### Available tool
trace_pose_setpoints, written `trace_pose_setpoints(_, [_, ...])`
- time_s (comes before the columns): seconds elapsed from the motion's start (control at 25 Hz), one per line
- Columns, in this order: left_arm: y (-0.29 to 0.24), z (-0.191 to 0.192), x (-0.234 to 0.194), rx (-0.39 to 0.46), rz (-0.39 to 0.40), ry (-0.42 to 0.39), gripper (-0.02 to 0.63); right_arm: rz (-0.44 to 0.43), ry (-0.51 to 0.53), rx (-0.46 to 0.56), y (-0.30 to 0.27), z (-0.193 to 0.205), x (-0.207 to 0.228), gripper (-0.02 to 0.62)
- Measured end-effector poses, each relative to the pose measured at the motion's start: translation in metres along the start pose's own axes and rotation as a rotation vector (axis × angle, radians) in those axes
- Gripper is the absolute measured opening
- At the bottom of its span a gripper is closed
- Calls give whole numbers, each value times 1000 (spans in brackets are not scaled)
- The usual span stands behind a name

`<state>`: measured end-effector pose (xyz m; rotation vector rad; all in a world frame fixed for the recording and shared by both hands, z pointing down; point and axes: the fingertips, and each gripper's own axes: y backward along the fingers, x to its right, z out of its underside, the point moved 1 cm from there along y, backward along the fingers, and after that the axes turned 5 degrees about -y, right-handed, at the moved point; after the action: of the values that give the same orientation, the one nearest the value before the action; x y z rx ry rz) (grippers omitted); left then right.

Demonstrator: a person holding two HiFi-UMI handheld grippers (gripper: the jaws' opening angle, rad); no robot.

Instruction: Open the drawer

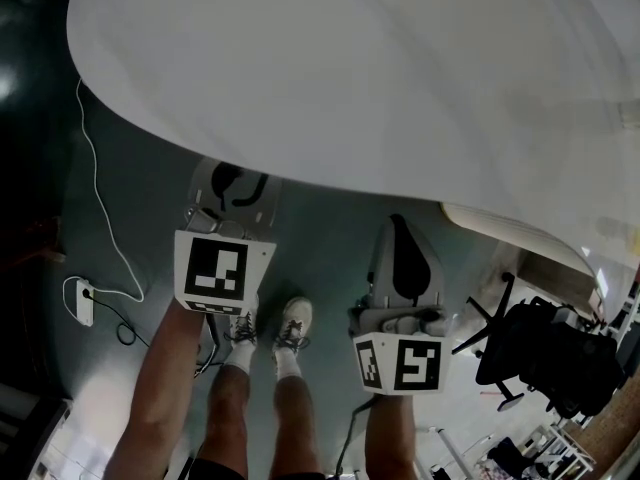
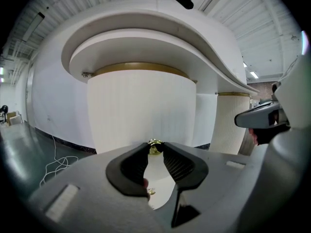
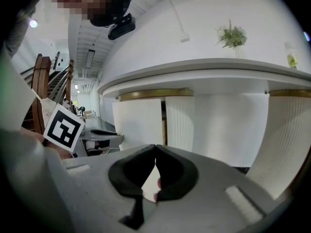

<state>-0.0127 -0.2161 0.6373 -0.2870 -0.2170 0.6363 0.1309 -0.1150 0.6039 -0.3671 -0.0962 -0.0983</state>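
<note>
White ribbed drawer front (image 2: 141,110): left gripper (image 2: 155,148) clamps its gold knob (image 2: 155,144).

Head down; gripper views toward counter (image 2: 146,47)

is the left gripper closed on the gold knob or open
Shut on it: the left gripper pinches the gold knob between its jaw tips, seen in its own view.

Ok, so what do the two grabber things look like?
Both the left gripper and the right gripper are pale grey shells with two curved black pads at the front. Each carries a white marker cube printed with black squares. No sleeves show.
</note>
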Motion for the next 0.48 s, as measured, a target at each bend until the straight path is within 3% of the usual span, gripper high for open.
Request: trace_pose_setpoints(0.48, [44,12,10,-37,1,14,110,-17,-12,-9,16,5,-16,5])
